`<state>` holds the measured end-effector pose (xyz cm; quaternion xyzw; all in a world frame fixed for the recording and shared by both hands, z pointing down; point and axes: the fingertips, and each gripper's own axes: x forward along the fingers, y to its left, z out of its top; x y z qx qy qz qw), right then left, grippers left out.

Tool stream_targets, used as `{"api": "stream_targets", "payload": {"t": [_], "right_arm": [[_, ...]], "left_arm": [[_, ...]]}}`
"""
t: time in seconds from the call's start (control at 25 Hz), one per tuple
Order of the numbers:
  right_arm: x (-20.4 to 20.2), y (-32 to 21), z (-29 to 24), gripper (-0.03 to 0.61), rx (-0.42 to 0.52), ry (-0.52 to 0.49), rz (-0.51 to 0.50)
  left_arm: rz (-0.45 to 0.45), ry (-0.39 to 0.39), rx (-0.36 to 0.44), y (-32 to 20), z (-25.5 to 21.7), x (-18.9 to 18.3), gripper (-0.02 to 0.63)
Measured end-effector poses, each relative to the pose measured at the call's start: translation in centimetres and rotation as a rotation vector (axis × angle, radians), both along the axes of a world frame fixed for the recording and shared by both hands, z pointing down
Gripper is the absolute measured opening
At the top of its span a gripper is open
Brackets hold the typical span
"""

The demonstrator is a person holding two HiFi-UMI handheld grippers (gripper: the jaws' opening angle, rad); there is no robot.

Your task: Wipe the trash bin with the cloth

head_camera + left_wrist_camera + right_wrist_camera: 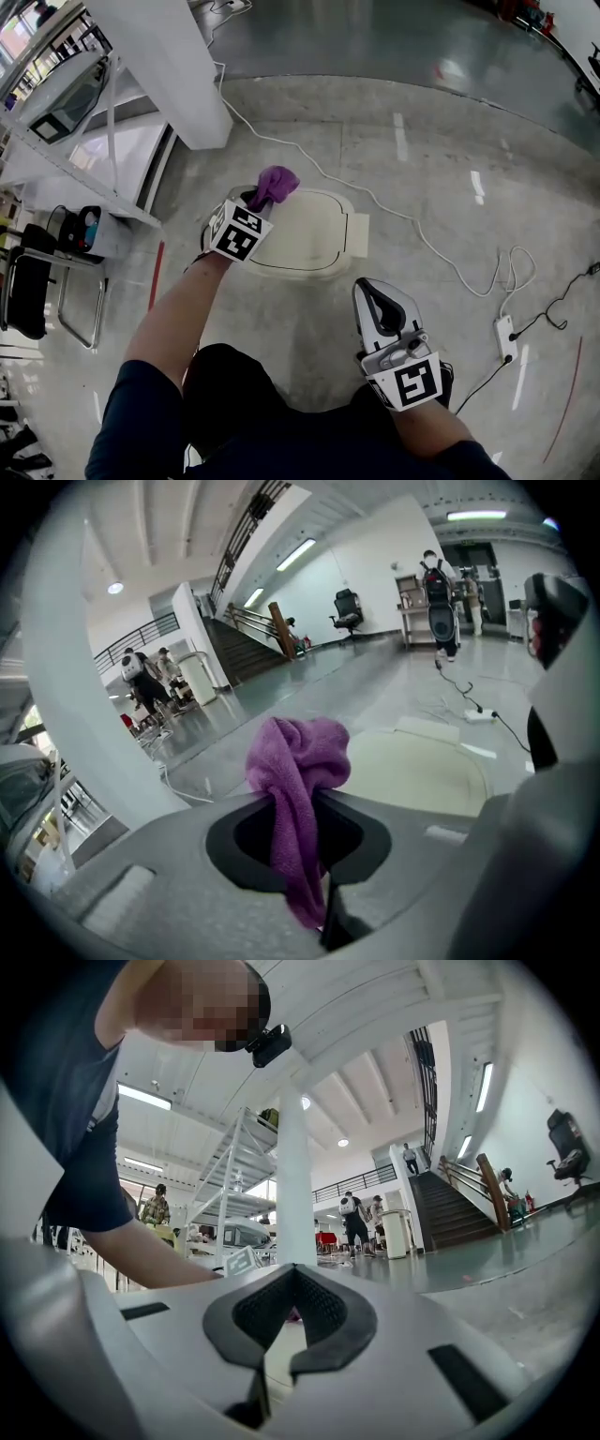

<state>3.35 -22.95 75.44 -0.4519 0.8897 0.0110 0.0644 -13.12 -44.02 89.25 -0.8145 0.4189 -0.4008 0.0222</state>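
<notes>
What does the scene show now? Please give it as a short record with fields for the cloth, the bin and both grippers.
cloth: purple cloth, bunched, clamped in the left gripper
bin: trash bin, cream top, seen from above, standing on the floor
cloth and bin: cloth at the bin's far left rim; contact cannot be told
right gripper: right gripper, jaws together, nothing between them, held near the person's body, apart from the bin
floor: white cable beyond the bin; power strip to its right
</notes>
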Motion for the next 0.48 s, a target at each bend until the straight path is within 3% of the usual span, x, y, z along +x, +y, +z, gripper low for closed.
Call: {"api": "stream_targets", "payload": {"t": [0.16, 0.48], "right_arm": [[0.5, 0.1, 0.1, 0.009, 0.014, 0.008, 0.003], [1.5, 0.0, -0.1, 0.009, 0.030, -0.017, 0.008]], "left_arm": [[0.054, -0.044, -0.083, -0.2, 1.7, 2.0, 0.053], [0.185, 0.001, -0.158, 1.7, 2.8, 11.1, 0.054]]}}
